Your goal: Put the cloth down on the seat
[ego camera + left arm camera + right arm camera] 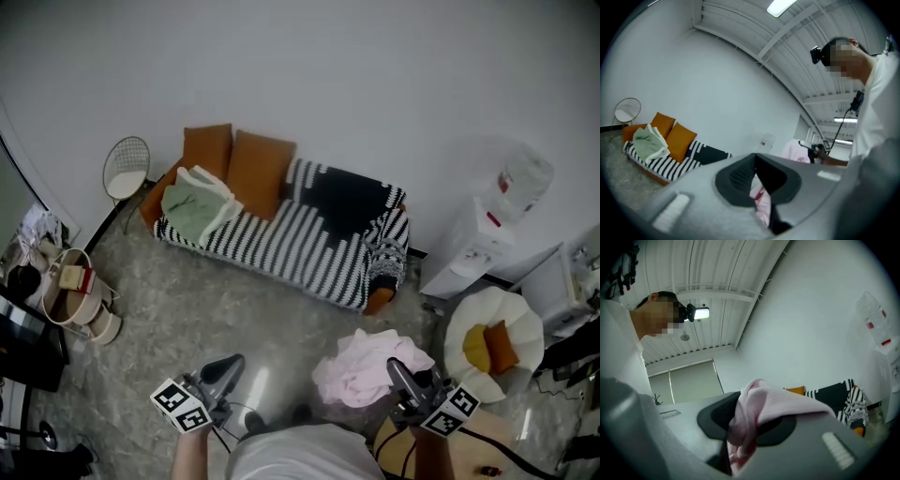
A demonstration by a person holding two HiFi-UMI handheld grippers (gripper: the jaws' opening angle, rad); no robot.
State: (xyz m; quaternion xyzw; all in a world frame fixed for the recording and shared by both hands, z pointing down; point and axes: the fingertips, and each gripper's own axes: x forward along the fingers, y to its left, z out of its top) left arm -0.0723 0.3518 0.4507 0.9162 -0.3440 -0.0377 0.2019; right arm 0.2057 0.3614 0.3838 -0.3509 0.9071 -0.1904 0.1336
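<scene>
Right tongs (401, 375) are clamped on the pink cloth (361, 370); it is bunched between them and falls over one side. My left tongs (228, 367) stand narrow, and a bit of pink fabric (761, 202) with a red mark sits low between them. Whether it belongs to the same cloth, I cannot tell. I hold the cloth near me at the right, above the marbled floor (187, 309), well apart from the striped sofa (291, 248) at the far wall. On the left end of the sofa lie a green cloth (192, 211) and two orange cushions (255, 173).
</scene>
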